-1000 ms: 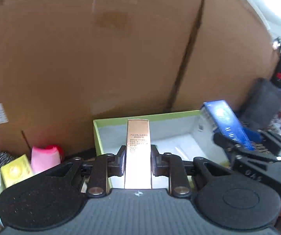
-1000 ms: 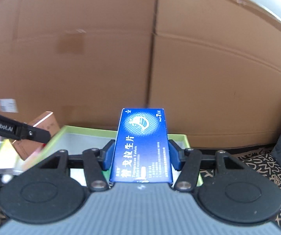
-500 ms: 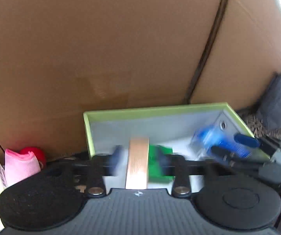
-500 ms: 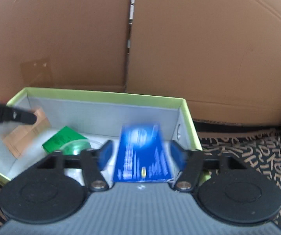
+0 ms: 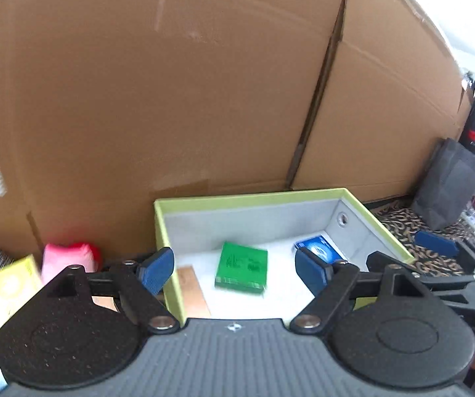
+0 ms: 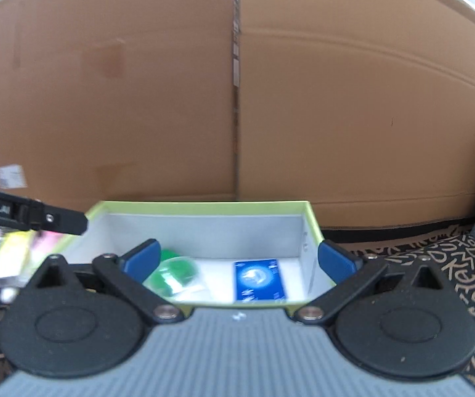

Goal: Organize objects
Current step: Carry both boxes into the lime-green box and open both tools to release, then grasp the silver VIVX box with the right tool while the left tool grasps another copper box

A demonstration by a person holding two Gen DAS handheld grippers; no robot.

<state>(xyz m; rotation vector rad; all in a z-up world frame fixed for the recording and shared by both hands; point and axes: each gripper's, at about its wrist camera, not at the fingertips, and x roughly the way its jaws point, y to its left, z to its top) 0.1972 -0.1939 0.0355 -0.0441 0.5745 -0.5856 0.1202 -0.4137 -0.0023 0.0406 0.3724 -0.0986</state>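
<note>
Both drops look finished, and the step in hand is the turn toward the next item. The left claw [image 5: 234,273] is spread wide and empty above the near left corner of the green-rimmed box [image 5: 250,197]. The right claw [image 6: 237,259] is also spread and holds nothing, hanging over the box's near edge.

Inside the box, a copper-coloured carton [image 5: 193,289] lies against the left wall. A green packet [image 5: 241,267] sits in the middle, and a blue tablet box [image 6: 259,279] lies flat at the right, beside the wall.

More things wait left of the box: a pink item [image 5: 67,259] and a yellow carton [image 5: 11,286]. The next move probably calls for the left claw to swing left, line up on one of these and close.
</note>
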